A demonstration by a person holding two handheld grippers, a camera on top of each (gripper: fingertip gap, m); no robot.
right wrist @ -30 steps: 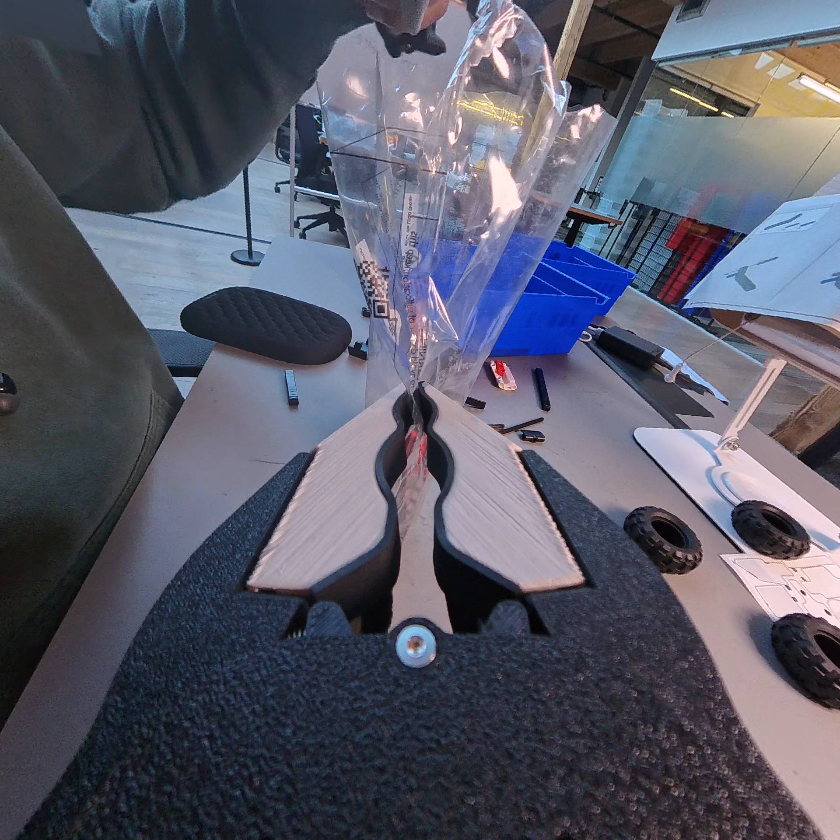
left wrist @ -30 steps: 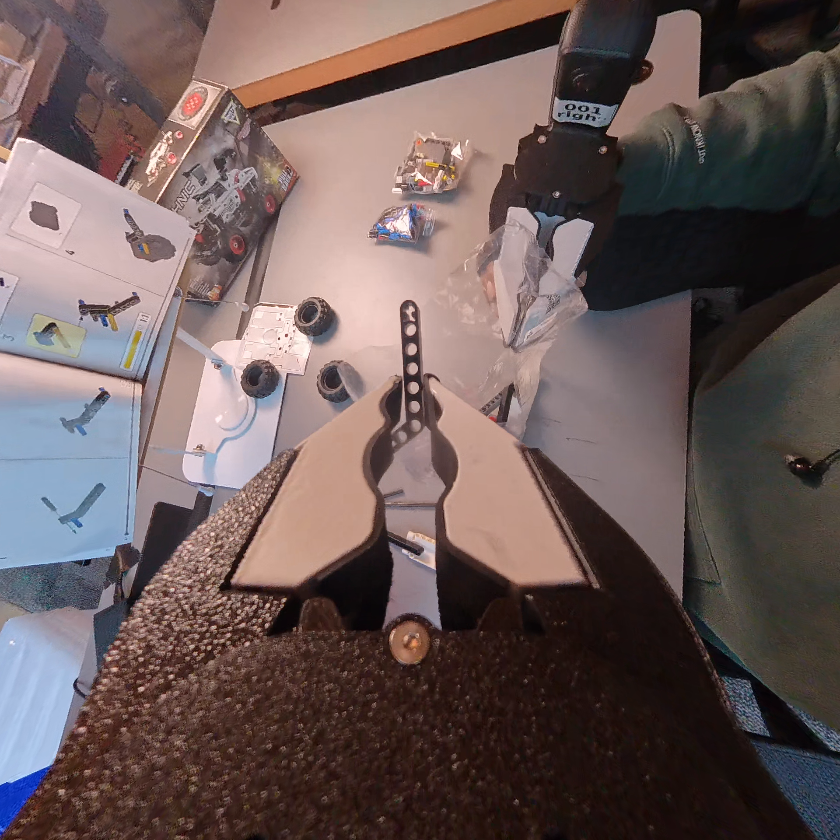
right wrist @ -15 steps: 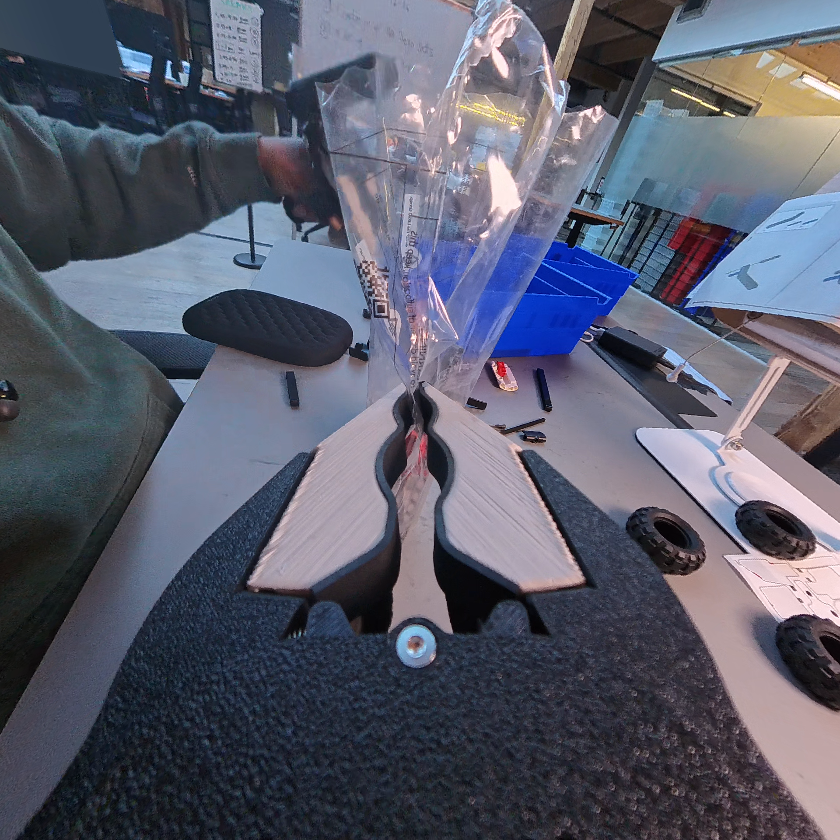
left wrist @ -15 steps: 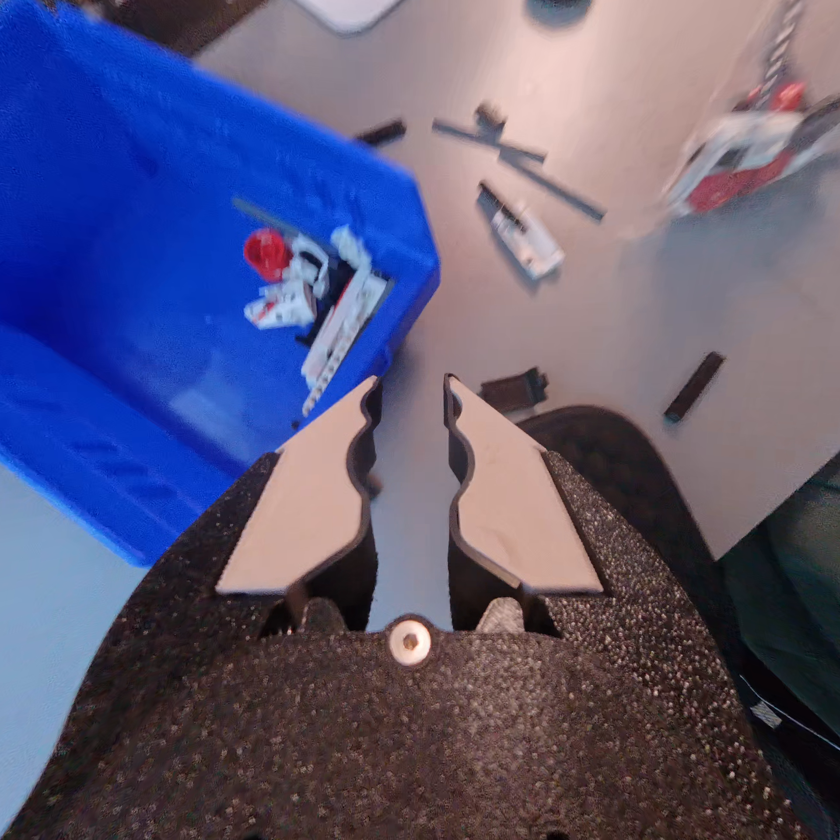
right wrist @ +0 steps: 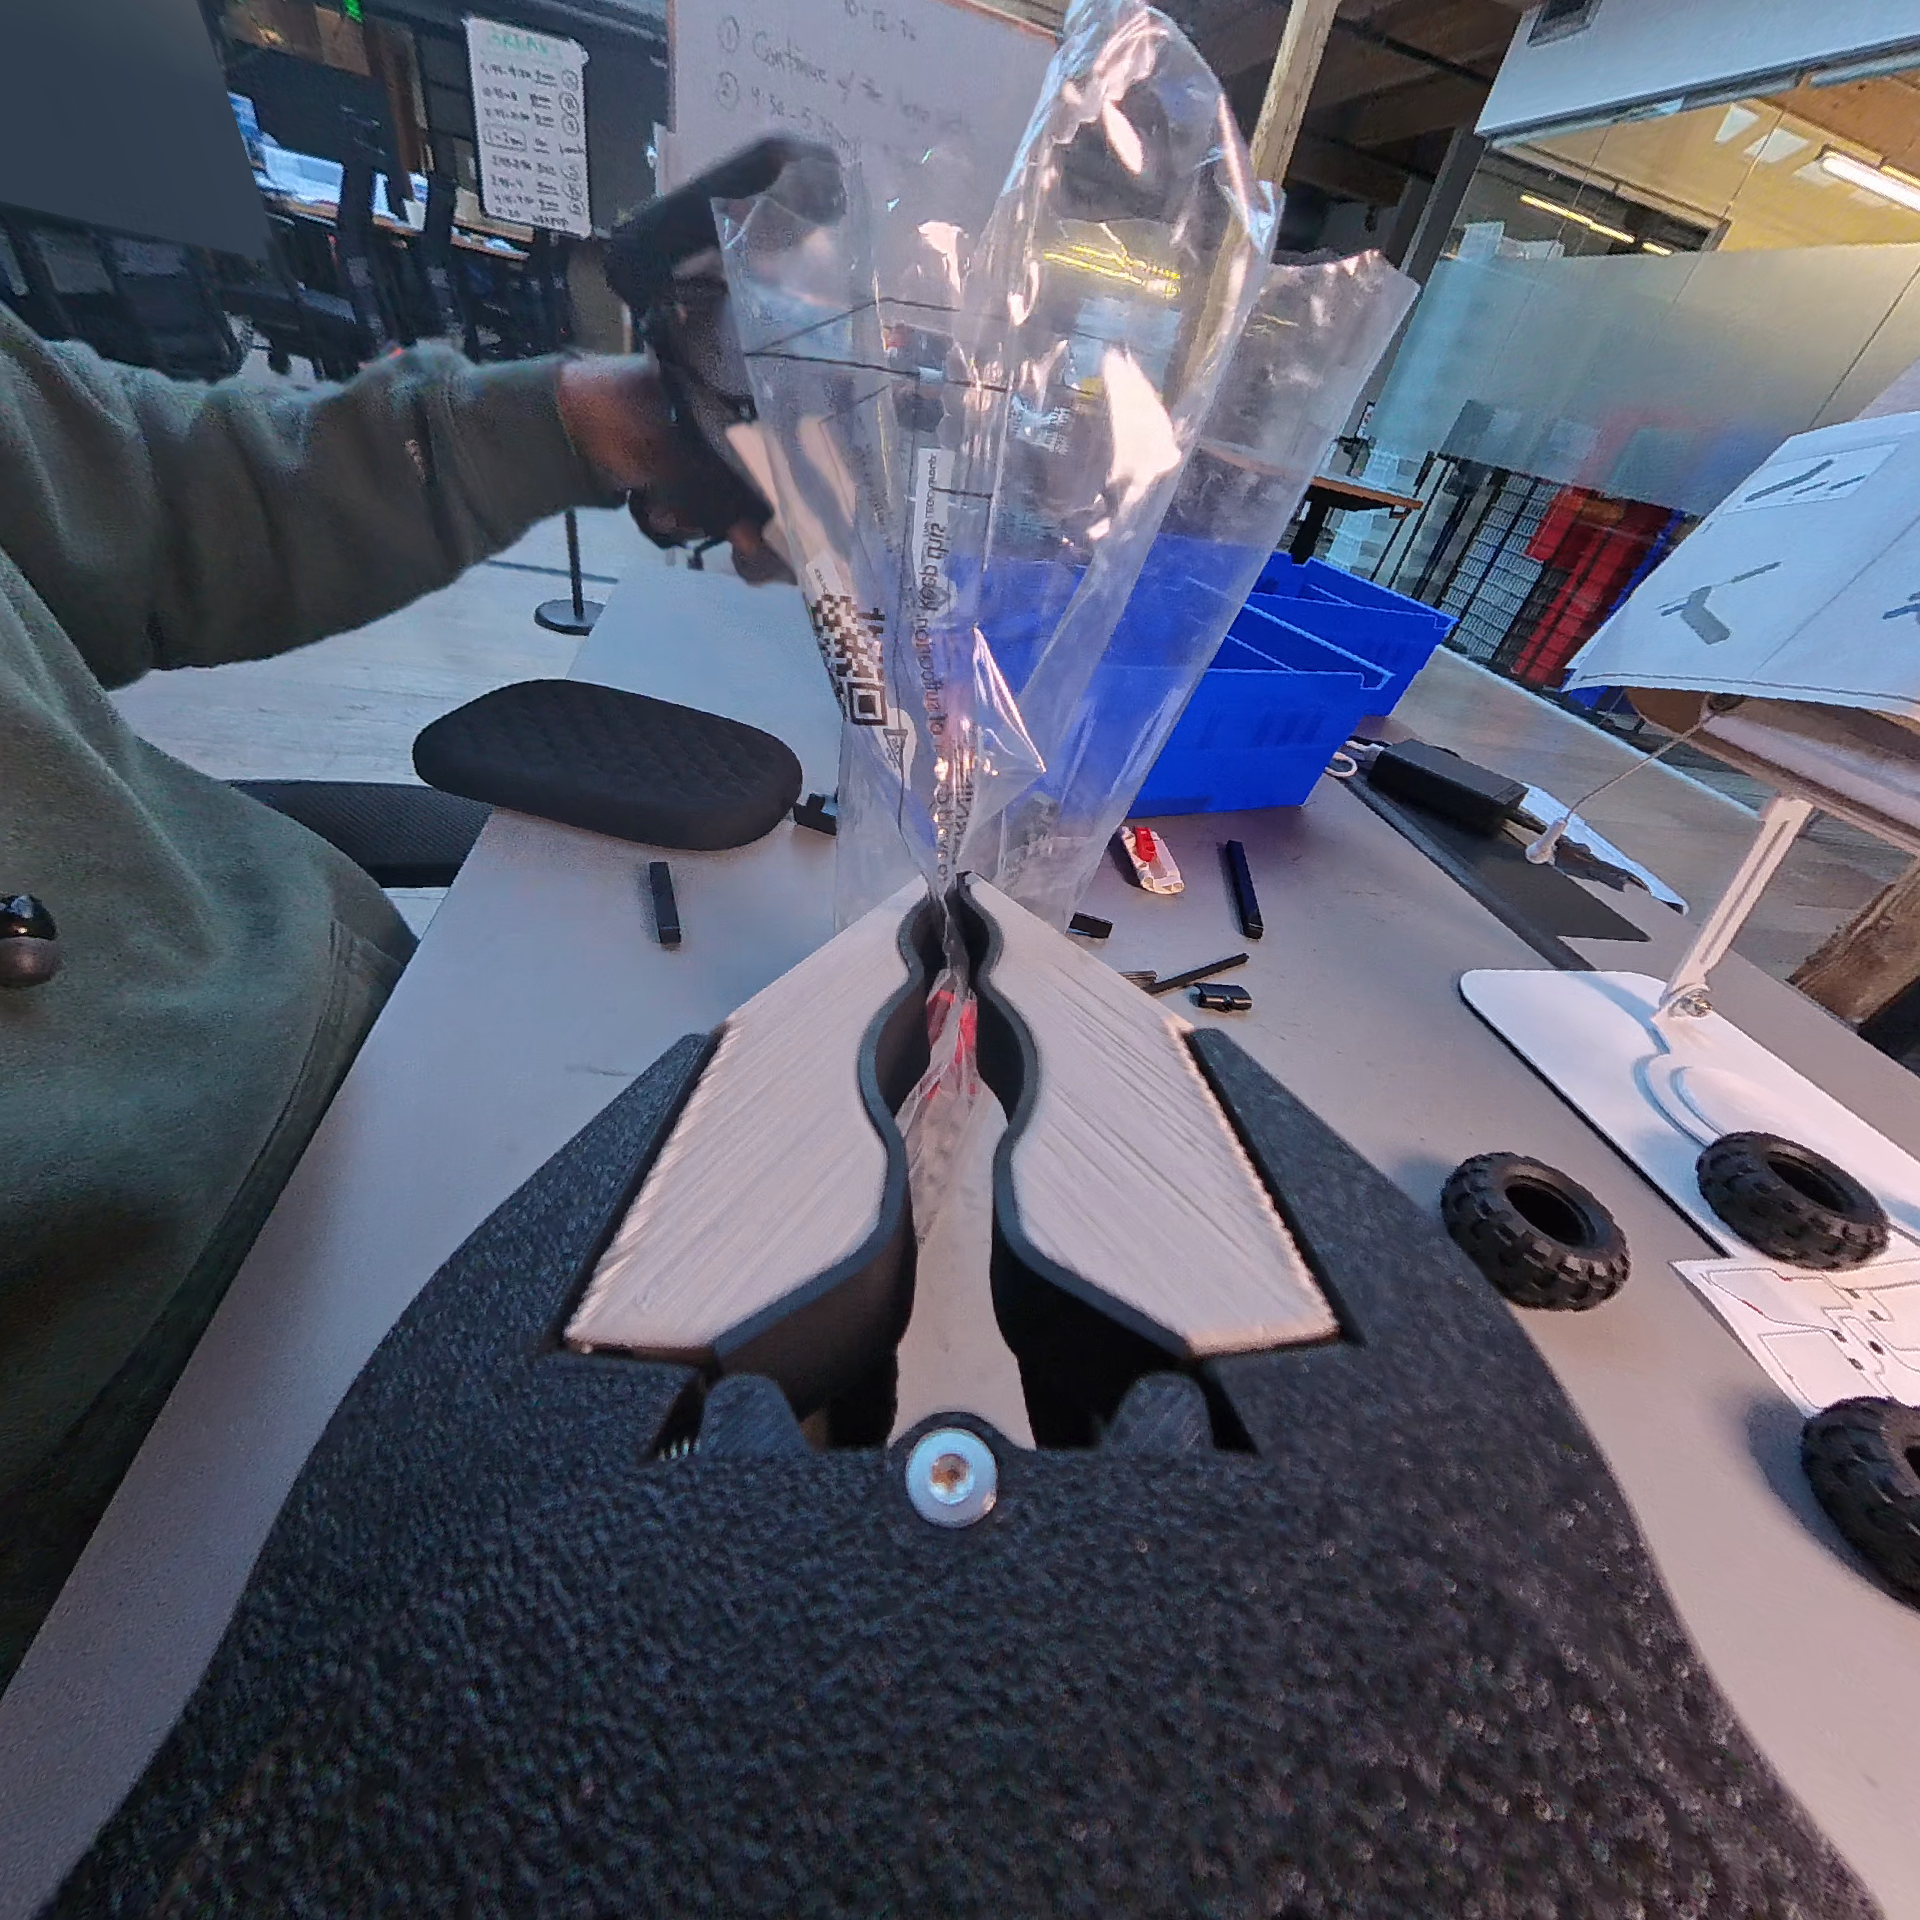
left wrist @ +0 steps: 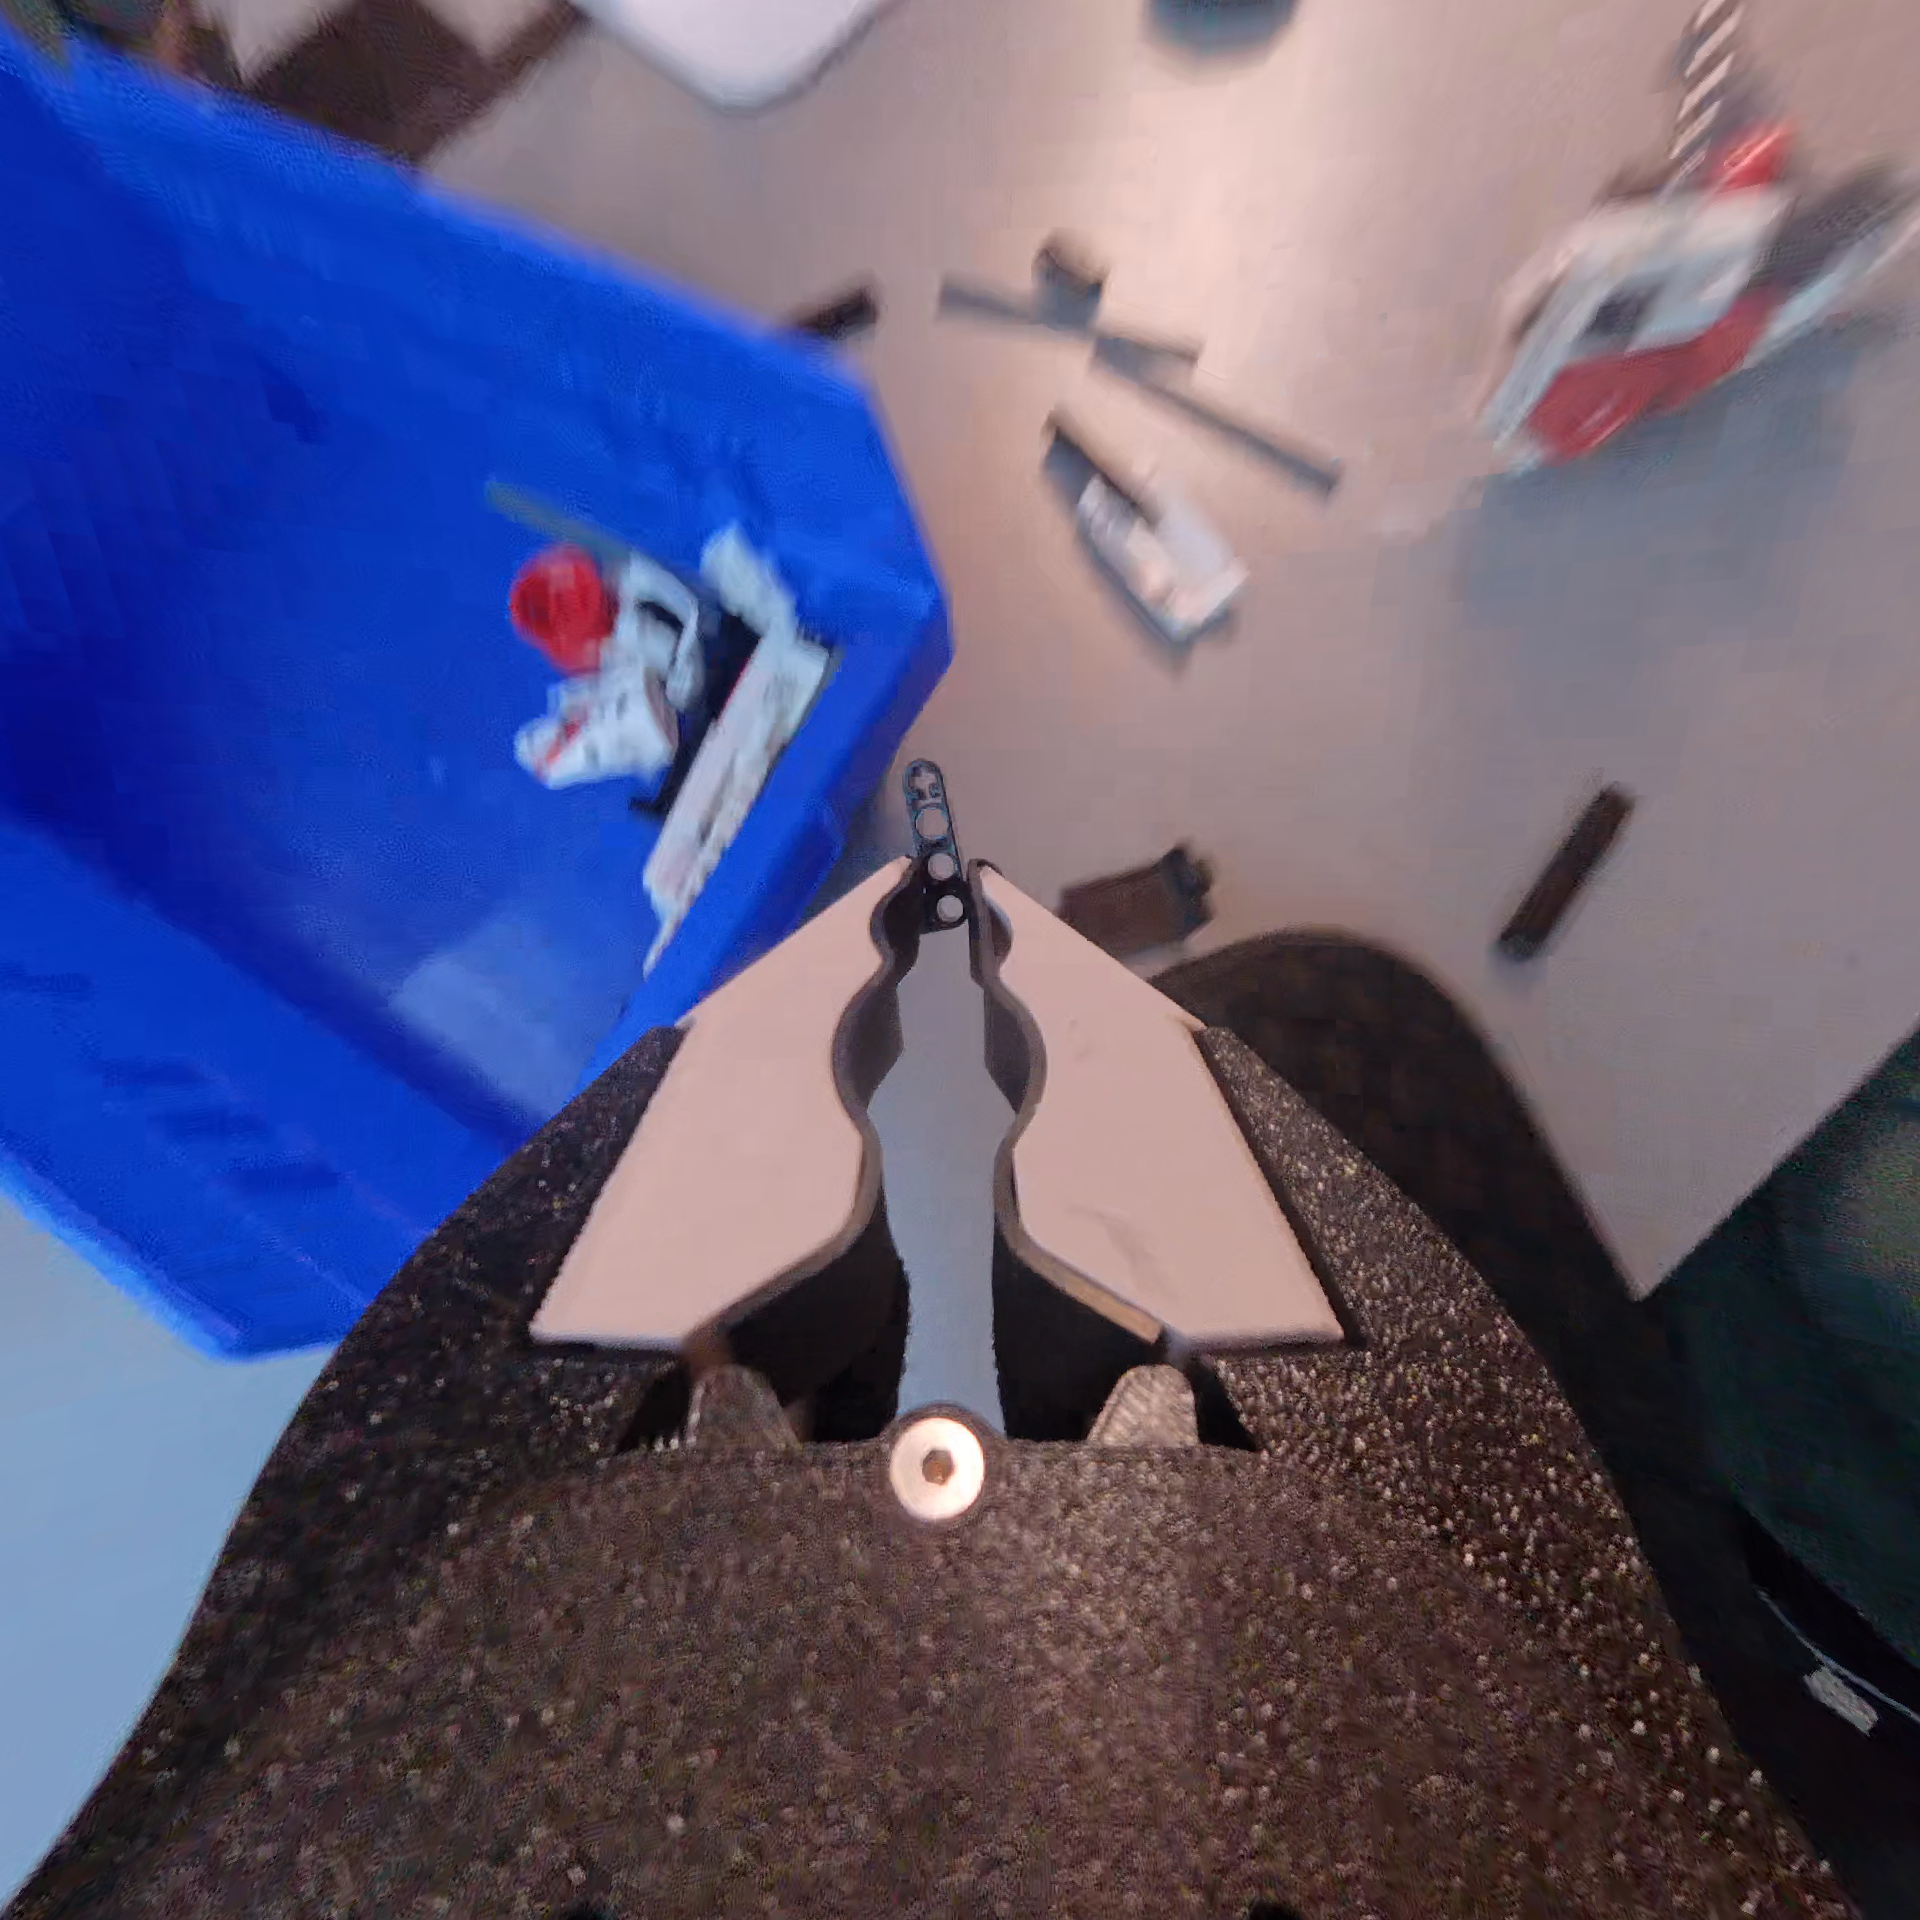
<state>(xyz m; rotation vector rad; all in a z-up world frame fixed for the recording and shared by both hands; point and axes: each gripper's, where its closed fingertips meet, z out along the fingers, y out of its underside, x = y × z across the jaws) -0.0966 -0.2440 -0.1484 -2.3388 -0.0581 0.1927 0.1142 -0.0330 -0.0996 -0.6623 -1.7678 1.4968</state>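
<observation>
Left hand-held gripper: fingers nearly closed, tips pinching the lower end of a thin black perforated beam; the beam sticks out past the tips, its free end over the near corner of a blue bin. View is motion-blurred. Bin lies ahead and to the left of this gripper; inside it, a red round piece and white pieces. Ahead and to the right, on the grey counter: several small black parts, one short black bar, a white-and-grey part. Far right ahead, a blurred red-and-white object, identity unclear.

Right hand-held gripper: fingers closed on the bottom of a clear plastic bag, which stands upright above the tips. Some red shows through the film between the fingers. Beyond the bag, blue bins on the counter, loose black parts just ahead. To the right: black toy tyres, a white stand base, a sticker sheet. To the left: a black padded armrest, a green sleeve; the other gripper shows blurred behind the bag.
</observation>
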